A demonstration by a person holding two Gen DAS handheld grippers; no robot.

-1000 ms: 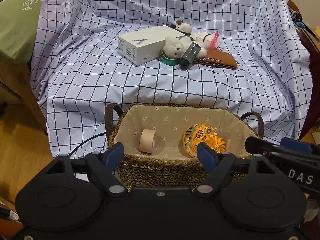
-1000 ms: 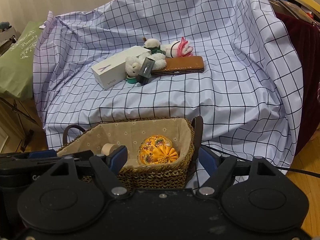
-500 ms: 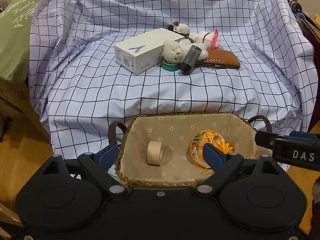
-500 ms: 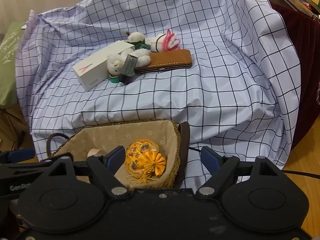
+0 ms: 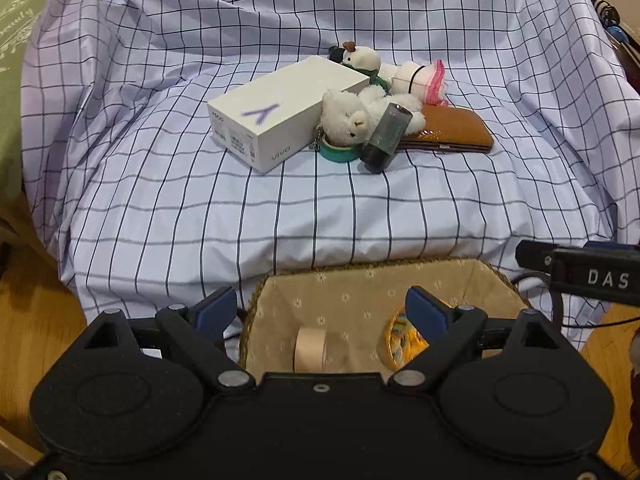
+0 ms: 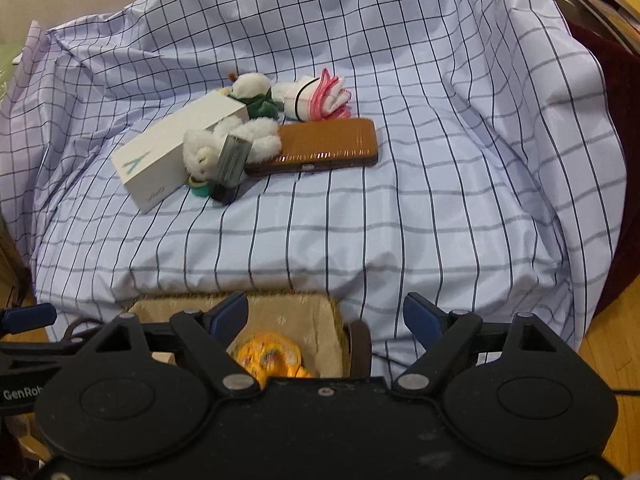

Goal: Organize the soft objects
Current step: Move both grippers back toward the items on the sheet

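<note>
On the checked cloth (image 5: 320, 208) a white teddy bear (image 5: 352, 118) (image 6: 204, 152) lies against a white box (image 5: 280, 116). Behind it are a small plush dog with a green scarf (image 5: 360, 58) (image 6: 250, 84) and a rolled white-and-pink cloth (image 5: 420, 80) (image 6: 320, 96). The woven basket (image 5: 360, 276) lies below both grippers and holds an orange embroidered pouch (image 5: 400, 340) (image 6: 272, 354) and a beige tape roll (image 5: 310, 350). My left gripper (image 5: 320, 310) is open over the basket and holds nothing. My right gripper (image 6: 326, 316) hangs over the basket's right end, its jaws opening with nothing between them.
A brown wallet (image 5: 448, 134), a grey cylinder (image 5: 386, 136) and a green tape roll (image 5: 338, 154) lie among the soft toys. A green cushion (image 5: 12, 60) is at the left. Dark red fabric (image 6: 612, 120) drapes at the right. Wooden floor (image 5: 36, 320) surrounds the seat.
Both grippers have moved forward over the basket toward the covered seat, so the basket has slid down in both views. Both pairs of jaws stand wider apart than before.
</note>
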